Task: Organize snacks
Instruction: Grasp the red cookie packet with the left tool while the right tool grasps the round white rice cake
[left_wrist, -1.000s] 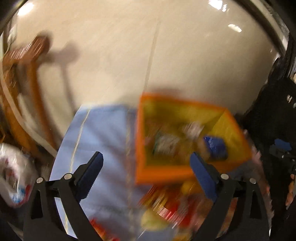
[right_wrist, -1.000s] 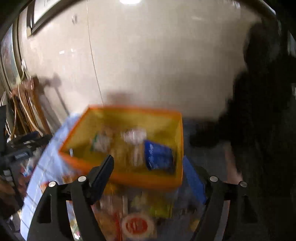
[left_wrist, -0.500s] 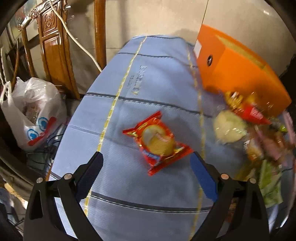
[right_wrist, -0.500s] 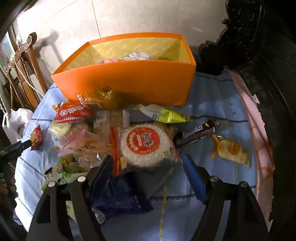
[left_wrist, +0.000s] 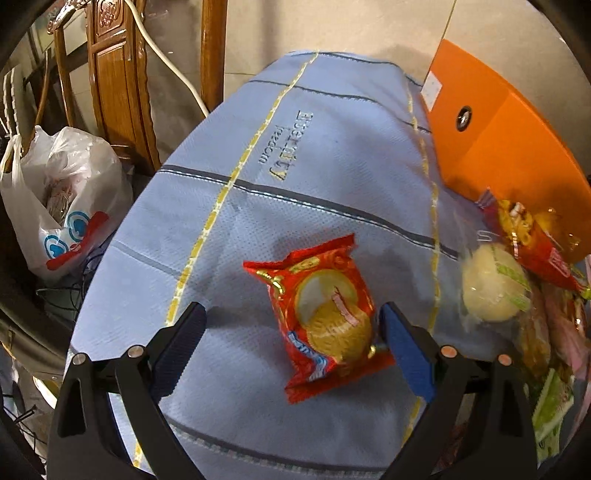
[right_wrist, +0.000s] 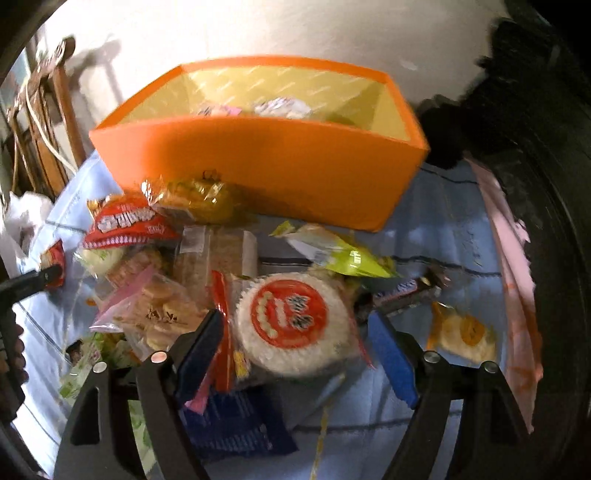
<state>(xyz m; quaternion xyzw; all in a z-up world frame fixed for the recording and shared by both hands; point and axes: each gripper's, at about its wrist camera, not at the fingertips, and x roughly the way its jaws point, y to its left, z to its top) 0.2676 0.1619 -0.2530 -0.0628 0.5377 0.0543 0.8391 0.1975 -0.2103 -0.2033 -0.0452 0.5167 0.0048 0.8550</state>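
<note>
Few snacks sit in my orange box (right_wrist: 258, 166); a pile remains near it, with my left gripper (left_wrist: 291, 332) spread around a red biscuit packet (left_wrist: 325, 321) and my right gripper (right_wrist: 295, 343), jaws just widened, open around a round rice cracker pack (right_wrist: 291, 321).

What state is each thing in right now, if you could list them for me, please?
Orange box: open-topped, a few snacks inside.
Red biscuit packet: sealed, flat on the cloth, between open fingers.
Round rice cracker pack: sealed, atop the pile.
Left gripper: open.
Right gripper: open, jaws just widening.
</note>
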